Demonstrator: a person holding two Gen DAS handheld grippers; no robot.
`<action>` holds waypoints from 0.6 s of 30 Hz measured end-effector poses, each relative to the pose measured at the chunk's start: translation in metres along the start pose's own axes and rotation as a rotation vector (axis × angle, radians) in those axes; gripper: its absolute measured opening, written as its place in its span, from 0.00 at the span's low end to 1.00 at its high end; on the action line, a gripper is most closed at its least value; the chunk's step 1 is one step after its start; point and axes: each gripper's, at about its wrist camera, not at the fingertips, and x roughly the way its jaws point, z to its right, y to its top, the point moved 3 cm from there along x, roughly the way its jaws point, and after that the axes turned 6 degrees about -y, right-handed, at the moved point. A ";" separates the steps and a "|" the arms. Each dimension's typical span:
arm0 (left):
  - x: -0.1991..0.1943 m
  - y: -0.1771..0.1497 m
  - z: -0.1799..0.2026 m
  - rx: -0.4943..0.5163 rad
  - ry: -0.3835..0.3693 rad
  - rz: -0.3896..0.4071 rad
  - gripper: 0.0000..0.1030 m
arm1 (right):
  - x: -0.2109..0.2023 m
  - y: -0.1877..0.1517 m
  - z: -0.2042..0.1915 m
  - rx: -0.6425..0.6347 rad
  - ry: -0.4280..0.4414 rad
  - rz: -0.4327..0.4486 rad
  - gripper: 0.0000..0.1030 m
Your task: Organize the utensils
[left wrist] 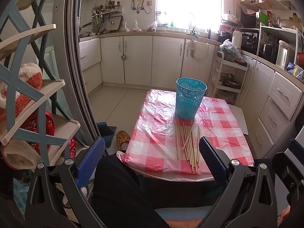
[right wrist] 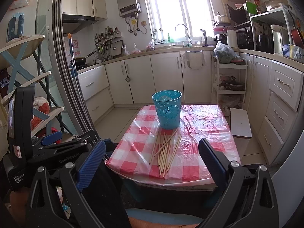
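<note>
Several wooden chopsticks (left wrist: 189, 146) lie in a loose bundle on the red-and-white checked tablecloth (left wrist: 152, 144), just in front of an upright teal perforated cup (left wrist: 190, 99). The right wrist view shows the same chopsticks (right wrist: 167, 152), cup (right wrist: 167, 110) and cloth (right wrist: 199, 152). My left gripper (left wrist: 152, 146) is open and empty, held back from the table's near edge. My right gripper (right wrist: 152, 148) is open and empty, also short of the table. The left gripper's body shows at the left of the right wrist view (right wrist: 47, 152).
A shoe rack with slippers (left wrist: 28, 98) stands at the left beside a sliding door frame (left wrist: 76, 76). Kitchen cabinets (left wrist: 136, 60) line the back and right. A white trolley (left wrist: 228, 79) and a low white stool (right wrist: 240, 122) stand right of the table.
</note>
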 end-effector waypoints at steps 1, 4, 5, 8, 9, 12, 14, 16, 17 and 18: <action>0.002 0.000 0.001 0.000 0.000 -0.003 0.93 | 0.001 0.000 0.000 -0.001 0.001 -0.002 0.92; 0.005 0.001 0.003 -0.001 0.000 -0.009 0.93 | 0.005 0.000 0.000 0.000 0.011 -0.016 0.92; 0.006 0.001 0.004 -0.001 0.000 -0.011 0.93 | 0.007 0.000 0.001 0.001 0.016 -0.023 0.92; 0.012 0.004 0.005 -0.002 0.000 -0.018 0.93 | 0.017 -0.001 0.004 0.014 0.029 -0.048 0.92; 0.015 0.005 0.005 -0.002 -0.001 -0.023 0.93 | 0.021 -0.001 0.006 0.020 0.030 -0.058 0.92; 0.029 0.004 0.006 0.005 0.004 -0.046 0.93 | 0.037 -0.004 0.012 0.039 0.034 -0.093 0.91; 0.038 0.006 0.006 0.011 0.010 -0.059 0.93 | 0.048 -0.006 0.017 0.058 0.037 -0.132 0.88; 0.050 0.007 0.007 0.016 0.019 -0.073 0.93 | 0.062 -0.008 0.022 0.066 0.033 -0.159 0.87; 0.056 0.008 0.007 0.017 0.021 -0.081 0.93 | 0.070 -0.009 0.025 0.071 0.031 -0.177 0.85; 0.063 0.009 0.006 0.018 0.024 -0.088 0.93 | 0.077 -0.010 0.028 0.077 0.029 -0.196 0.84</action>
